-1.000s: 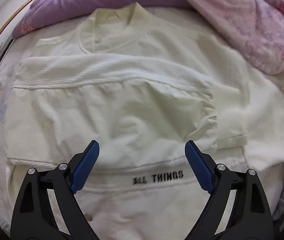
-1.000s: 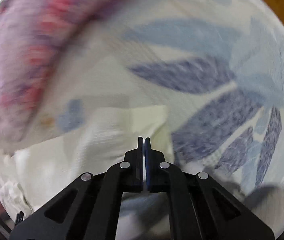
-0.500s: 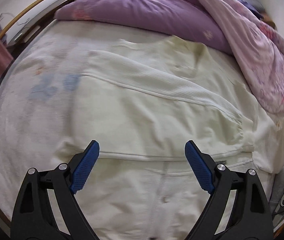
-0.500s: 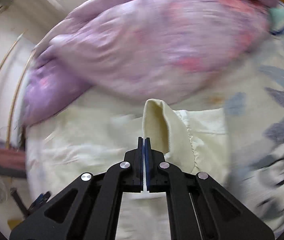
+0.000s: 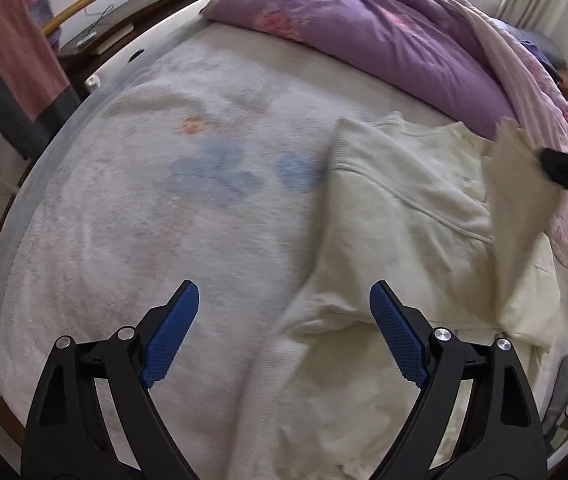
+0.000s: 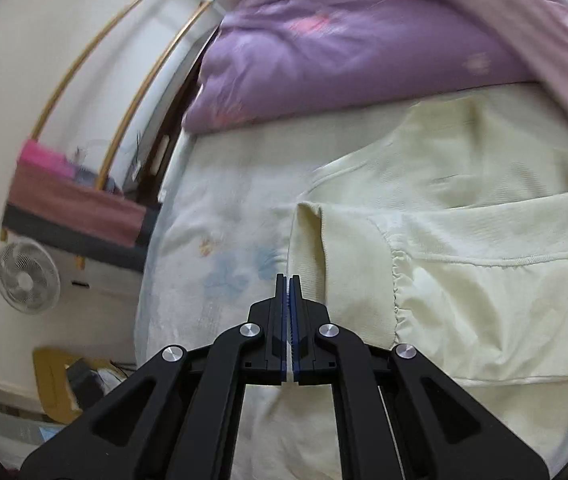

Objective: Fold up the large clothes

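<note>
The right gripper's (image 6: pixel 288 280) fingers are pinching the ribbed cuff (image 6: pixel 308 248) of the cream sweatshirt (image 5: pixel 404 240) lying on the bed (image 5: pixel 163 220), the left gripper's (image 5: pixel 284 332) hanging wide apart and empty; it's looking soft, light, floppy, so hems and cuffs seem best to grab.

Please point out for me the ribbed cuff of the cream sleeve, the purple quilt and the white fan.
ribbed cuff (image 6: pixel 308 256): right wrist view, on the ribbed band above the closed tips.
purple quilt (image 6: pixel 344 52): right wrist view, on its broad purple face.
white fan (image 6: pixel 25 280): right wrist view, on the round grille.
</note>
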